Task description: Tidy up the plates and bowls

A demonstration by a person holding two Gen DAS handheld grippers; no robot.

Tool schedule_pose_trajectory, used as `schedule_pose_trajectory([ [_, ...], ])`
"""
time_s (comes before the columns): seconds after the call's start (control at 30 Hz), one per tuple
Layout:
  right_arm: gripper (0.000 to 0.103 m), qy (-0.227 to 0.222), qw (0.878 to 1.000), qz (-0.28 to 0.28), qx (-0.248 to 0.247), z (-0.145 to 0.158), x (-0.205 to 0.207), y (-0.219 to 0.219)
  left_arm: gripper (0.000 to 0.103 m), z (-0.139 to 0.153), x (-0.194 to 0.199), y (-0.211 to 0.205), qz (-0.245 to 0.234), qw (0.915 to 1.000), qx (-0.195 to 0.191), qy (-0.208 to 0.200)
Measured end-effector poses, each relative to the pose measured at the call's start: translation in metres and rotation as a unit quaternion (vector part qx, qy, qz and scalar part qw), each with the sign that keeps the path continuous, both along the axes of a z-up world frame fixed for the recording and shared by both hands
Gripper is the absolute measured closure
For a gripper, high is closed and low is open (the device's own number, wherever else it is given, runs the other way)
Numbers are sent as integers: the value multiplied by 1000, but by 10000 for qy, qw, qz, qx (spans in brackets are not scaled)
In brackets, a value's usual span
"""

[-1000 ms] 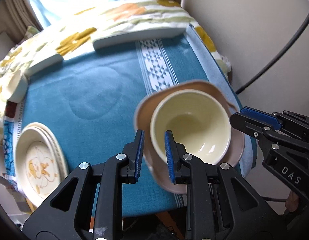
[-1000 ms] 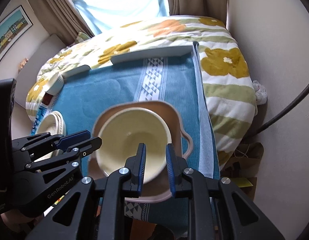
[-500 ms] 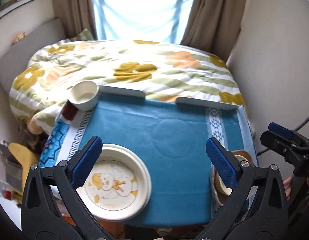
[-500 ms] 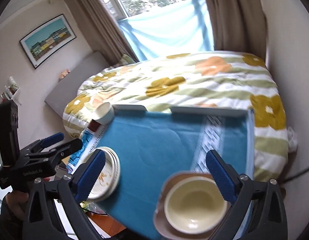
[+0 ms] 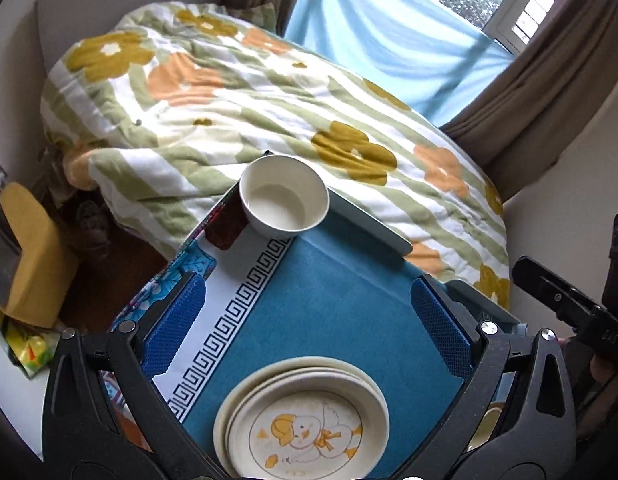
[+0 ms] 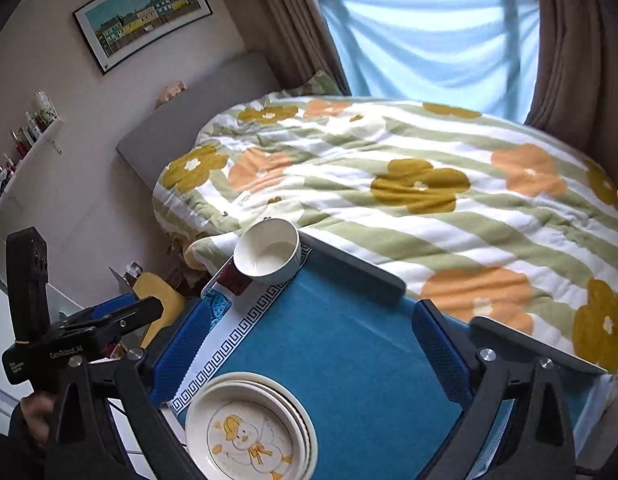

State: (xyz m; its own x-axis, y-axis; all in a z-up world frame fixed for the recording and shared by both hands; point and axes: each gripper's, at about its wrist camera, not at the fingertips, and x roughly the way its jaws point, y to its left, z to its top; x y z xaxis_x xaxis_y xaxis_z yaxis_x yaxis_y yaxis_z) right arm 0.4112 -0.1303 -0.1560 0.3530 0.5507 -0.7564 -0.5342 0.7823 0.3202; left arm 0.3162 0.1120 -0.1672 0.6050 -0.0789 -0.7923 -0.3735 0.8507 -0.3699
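Observation:
A white bowl (image 5: 284,196) stands at the far left corner of the blue-clothed table (image 5: 329,292); it also shows in the right wrist view (image 6: 267,250). A stack of cream plates with a duck print (image 5: 303,420) lies near the front edge, also in the right wrist view (image 6: 249,428). My left gripper (image 5: 307,330) is wide open and empty above the cloth, facing the white bowl. My right gripper (image 6: 307,350) is wide open and empty above the plates. The brown plate with the cream bowl is out of view.
A bed with a flowered quilt (image 6: 409,184) borders the table's far side. Grey rails (image 5: 369,224) edge the table's far side. The right gripper's body (image 5: 569,312) shows at the left view's right edge. A yellow cushion (image 5: 29,264) lies on the floor at left.
Both grippers let go of the cream bowl on the brown plate, opened wide, pulled back and swung left. Now both face the white bowl and the duck plates.

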Motion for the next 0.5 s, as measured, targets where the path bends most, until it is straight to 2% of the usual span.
schedule_pose_trajectory([
  [0.1, 3, 445, 9990, 107, 22, -34, 31, 31, 13, -31, 28, 27, 48, 9991, -379, 187],
  [0.17, 4, 711, 9974, 141, -23, -57, 51, 52, 24, -52, 48, 42, 35, 9977, -592, 318],
  [0.27, 29, 1146, 9933, 148, 61, -89, 76, 74, 39, -83, 76, 58, 5, 9953, -827, 512],
  [0.3, 31, 1263, 9919, 136, 78, -99, 83, 81, 40, -92, 84, 62, 3, 9945, -883, 569],
  [0.37, 35, 1386, 9903, 100, 0, -118, 93, 93, 52, -110, 99, 70, 17, 9931, -971, 664],
  [0.4, 42, 1441, 9895, 117, -7, -125, 96, 97, 54, -117, 106, 73, 15, 9924, -1001, 712],
  [0.5, 52, 1573, 9875, 120, 13, -141, 105, 108, 57, -136, 121, 80, -12, 9916, -976, 844],
])
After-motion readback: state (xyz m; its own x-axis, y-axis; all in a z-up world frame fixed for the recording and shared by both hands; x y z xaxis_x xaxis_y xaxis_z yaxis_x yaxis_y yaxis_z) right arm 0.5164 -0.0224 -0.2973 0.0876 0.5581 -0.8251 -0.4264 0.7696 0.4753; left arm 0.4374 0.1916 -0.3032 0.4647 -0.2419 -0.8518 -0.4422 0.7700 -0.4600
